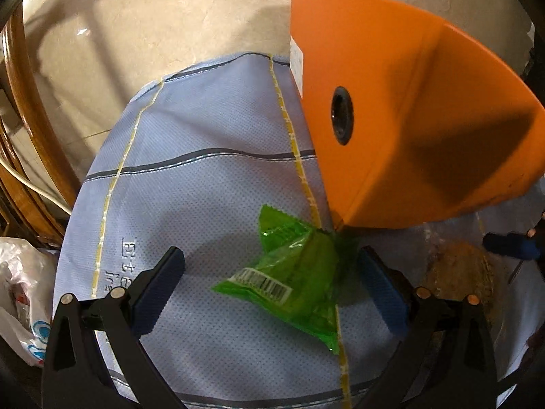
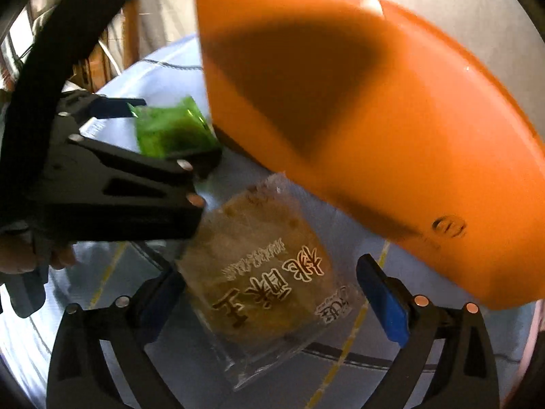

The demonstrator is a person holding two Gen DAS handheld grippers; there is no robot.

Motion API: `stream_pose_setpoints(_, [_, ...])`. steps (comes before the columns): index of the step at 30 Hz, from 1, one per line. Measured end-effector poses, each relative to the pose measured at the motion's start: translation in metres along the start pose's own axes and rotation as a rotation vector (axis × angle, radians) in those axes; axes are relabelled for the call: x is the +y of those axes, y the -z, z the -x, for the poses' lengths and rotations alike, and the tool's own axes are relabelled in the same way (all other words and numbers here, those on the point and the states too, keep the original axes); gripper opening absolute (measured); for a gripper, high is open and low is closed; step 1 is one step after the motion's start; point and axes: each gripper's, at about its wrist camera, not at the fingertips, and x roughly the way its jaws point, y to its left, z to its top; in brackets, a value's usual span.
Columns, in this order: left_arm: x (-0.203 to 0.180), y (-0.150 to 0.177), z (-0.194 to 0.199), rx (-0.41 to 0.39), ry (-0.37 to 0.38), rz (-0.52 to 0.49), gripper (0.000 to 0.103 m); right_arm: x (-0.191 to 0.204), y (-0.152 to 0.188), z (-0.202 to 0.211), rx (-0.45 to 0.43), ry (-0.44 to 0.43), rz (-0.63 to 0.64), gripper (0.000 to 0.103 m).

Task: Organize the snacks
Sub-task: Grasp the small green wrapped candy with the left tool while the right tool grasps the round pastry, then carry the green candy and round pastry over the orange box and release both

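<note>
A green snack packet (image 1: 293, 276) lies on the light blue tablecloth (image 1: 204, 184), between the fingers of my open left gripper (image 1: 272, 283). It also shows in the right wrist view (image 2: 170, 129), with the left gripper (image 2: 163, 136) around it. A clear packet holding a brown cake (image 2: 269, 272) lies between the fingers of my open right gripper (image 2: 276, 296); I cannot tell if the pads touch it. An orange box (image 1: 408, 109) stands just behind both packets and also shows in the right wrist view (image 2: 357, 119).
The round table stands on a beige tiled floor (image 1: 153, 24). A wooden chair (image 1: 24, 102) and a white plastic bag (image 1: 20, 300) are at the left. The brown cake packet (image 1: 456, 272) lies right of the left gripper.
</note>
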Motion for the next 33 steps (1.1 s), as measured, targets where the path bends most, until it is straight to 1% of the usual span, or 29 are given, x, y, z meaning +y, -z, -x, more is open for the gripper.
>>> stream_pose_setpoints(1, [-0.001,0.0,0.002,-0.005,0.013,-0.01,0.092,-0.004,0.0,0.002,-0.006,-0.012,-0.038,0.093])
stream_pose_setpoints(2, [-0.004,0.0,0.005,-0.023,0.045,-0.033,0.068,-0.003,0.0,0.004,-0.014,-0.007,-0.03,0.087])
stream_pose_setpoints(3, [-0.01,0.0,0.009,-0.041,0.055,-0.074,0.054,-0.005,0.0,0.006,-0.011,-0.028,-0.042,0.078])
stream_pose_setpoints(4, [-0.016,0.001,0.01,-0.048,0.046,-0.121,0.046,-0.007,0.001,0.009,-0.013,-0.055,-0.066,0.078])
stream_pose_setpoints(5, [-0.018,0.001,0.011,-0.049,0.054,-0.137,0.039,-0.01,0.005,0.011,-0.016,-0.077,-0.085,0.078])
stream_pose_setpoints(9, [-0.019,0.013,0.019,-0.057,0.114,-0.131,0.038,-0.015,0.022,0.02,-0.028,-0.107,-0.122,0.078])
stream_pose_setpoints(11, [-0.023,0.022,0.024,-0.06,0.116,-0.155,0.038,-0.018,0.035,0.027,-0.033,-0.118,-0.145,0.078])
stream_pose_setpoints(14, [-0.029,0.035,0.033,-0.057,0.137,-0.178,0.038,-0.019,0.049,0.034,-0.044,-0.113,-0.152,0.078])
stream_pose_setpoints(18, [-0.036,0.051,0.046,-0.047,0.174,-0.172,0.037,-0.022,0.065,0.038,-0.041,-0.102,-0.177,0.078])
stream_pose_setpoints(19, [-0.039,0.056,0.051,-0.049,0.185,-0.173,0.037,-0.017,0.059,0.039,-0.039,-0.098,-0.179,0.078])
stream_pose_setpoints(24, [-0.06,0.078,0.096,-0.085,0.237,-0.156,0.037,-0.011,0.07,0.062,-0.074,-0.07,-0.185,0.078])
stream_pose_setpoints(27, [-0.069,0.085,0.125,-0.118,0.256,-0.156,0.037,-0.016,0.08,0.088,-0.111,-0.053,-0.198,0.078])
stream_pose_setpoints(30, [-0.078,0.085,0.152,-0.157,0.274,-0.167,0.037,-0.021,0.088,0.115,-0.156,-0.029,-0.206,0.078])
stream_pose_setpoints(32, [-0.082,0.08,0.167,-0.185,0.284,-0.17,0.037,-0.024,0.088,0.133,-0.186,-0.008,-0.205,0.078])
stream_pose_setpoints(33, [-0.083,0.075,0.177,-0.205,0.29,-0.168,0.037,-0.031,0.093,0.148,-0.201,0.001,-0.203,0.078])
